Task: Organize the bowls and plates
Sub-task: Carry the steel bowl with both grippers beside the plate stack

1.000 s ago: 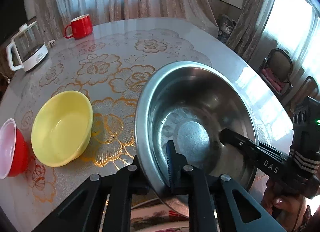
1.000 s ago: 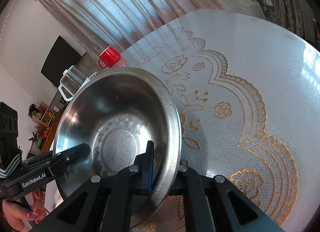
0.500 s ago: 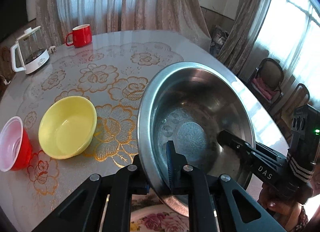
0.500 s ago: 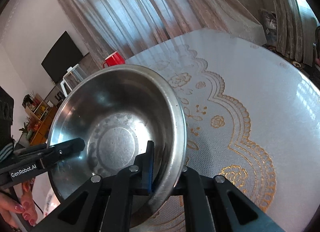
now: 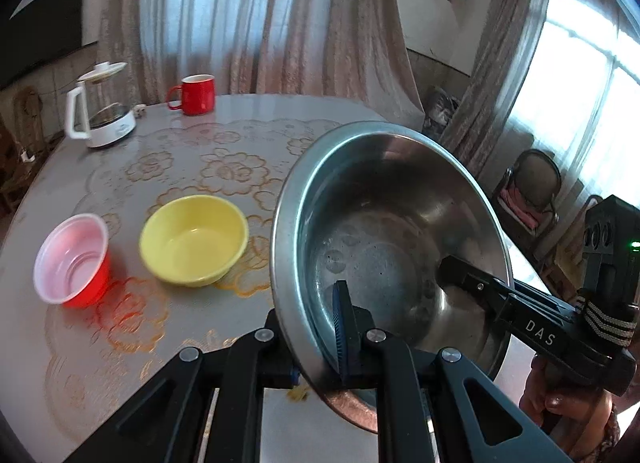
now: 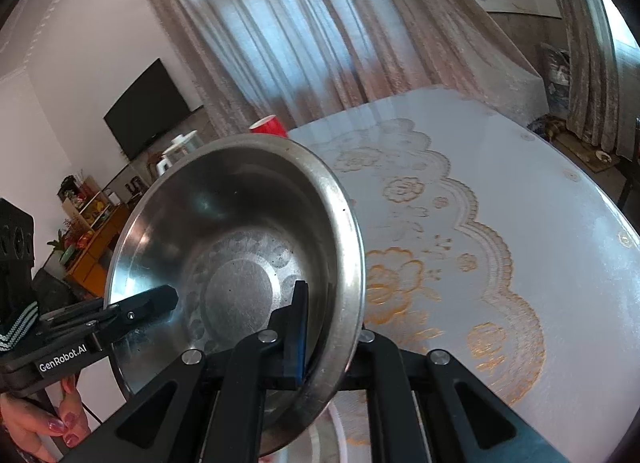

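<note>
Gripping a steel bowl point(image 5: 392, 247) by opposite sides of its rim, two hand-held grippers carry it clear of a round table point(image 5: 224, 131) spread with a gold-flowered cloth. The left gripper point(image 5: 320, 347) is clamped on the rim at about seven o'clock in its own view, one pad inside the wall and one outside; the right gripper point(image 5: 460, 275) bites the far rim at about four o'clock, likewise closed on metal. From the right wrist view the bowl point(image 6: 240, 263) tips toward the camera, its mouth open to the lens.

On the cloth at nine o'clock of the steel bowl sit a yellow bowl point(image 5: 194, 241) and, further out, a red cup point(image 5: 72, 261) with a white lining. A red mug point(image 5: 196, 94) and a glass kettle point(image 5: 102, 111) stand well apart at the table's far edge, around eleven o'clock.

The risk lies in the hold: polished steel pinched only at a thin, sloping lip could slide out if either hand twists or the two drift apart. A drop here would likely strike the yellow bowl or knock over the light cup. Setting it down tilted could also let it rock or skate across the slick cloth.
</note>
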Available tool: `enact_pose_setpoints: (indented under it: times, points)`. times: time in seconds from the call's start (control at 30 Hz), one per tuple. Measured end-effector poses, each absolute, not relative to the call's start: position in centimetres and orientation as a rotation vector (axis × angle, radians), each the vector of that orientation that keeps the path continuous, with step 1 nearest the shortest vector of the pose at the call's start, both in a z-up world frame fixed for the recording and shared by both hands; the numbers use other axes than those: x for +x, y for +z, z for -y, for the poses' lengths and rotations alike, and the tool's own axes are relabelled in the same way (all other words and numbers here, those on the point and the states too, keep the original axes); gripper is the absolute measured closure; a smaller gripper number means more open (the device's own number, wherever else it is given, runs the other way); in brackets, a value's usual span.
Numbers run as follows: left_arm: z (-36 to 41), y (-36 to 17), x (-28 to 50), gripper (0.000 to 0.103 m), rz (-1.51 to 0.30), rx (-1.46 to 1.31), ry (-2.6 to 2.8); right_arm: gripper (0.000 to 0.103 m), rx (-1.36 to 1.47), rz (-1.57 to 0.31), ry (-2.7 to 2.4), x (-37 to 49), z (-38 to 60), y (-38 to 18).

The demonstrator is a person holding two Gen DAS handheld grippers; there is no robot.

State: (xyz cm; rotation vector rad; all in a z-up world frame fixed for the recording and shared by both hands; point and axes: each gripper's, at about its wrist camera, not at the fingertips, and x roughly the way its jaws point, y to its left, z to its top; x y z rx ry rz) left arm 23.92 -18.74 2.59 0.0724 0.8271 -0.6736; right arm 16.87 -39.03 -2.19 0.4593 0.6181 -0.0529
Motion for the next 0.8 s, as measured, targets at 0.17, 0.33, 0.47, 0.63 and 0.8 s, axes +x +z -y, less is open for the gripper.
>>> enact_pose_setpoints:
  times: [0.17,0.33,0.47,0.63,0.8]
  points:
    - [15.9,2.7,22.7,0.09,-0.815,0.042,-0.647,0.096,0.437,-0.625,-0.021,16.6,36.8,-1.6]
    - [13.3,2.7,21.1,0.09,-0.813,-0.001,-0.632,0.096,0.43,-0.635,0.011,16.4,34.8,-1.0]
    - [11.5,2.9,19.7,0.09,-0.8,-0.019,-0.621,0.096,0.415,-0.641,0.032,15.8,33.3,-0.6]
    - [9.2,2.6,18.2,0.09,-0.793,-0.058,-0.604,0.095,0.402,-0.665,0.053,14.7,31.1,-0.3]
    - [7.0,2.3,17.0,0.09,-0.785,-0.064,-0.579,0.094,0.396,-0.696,0.079,14.3,29.4,-0.6]
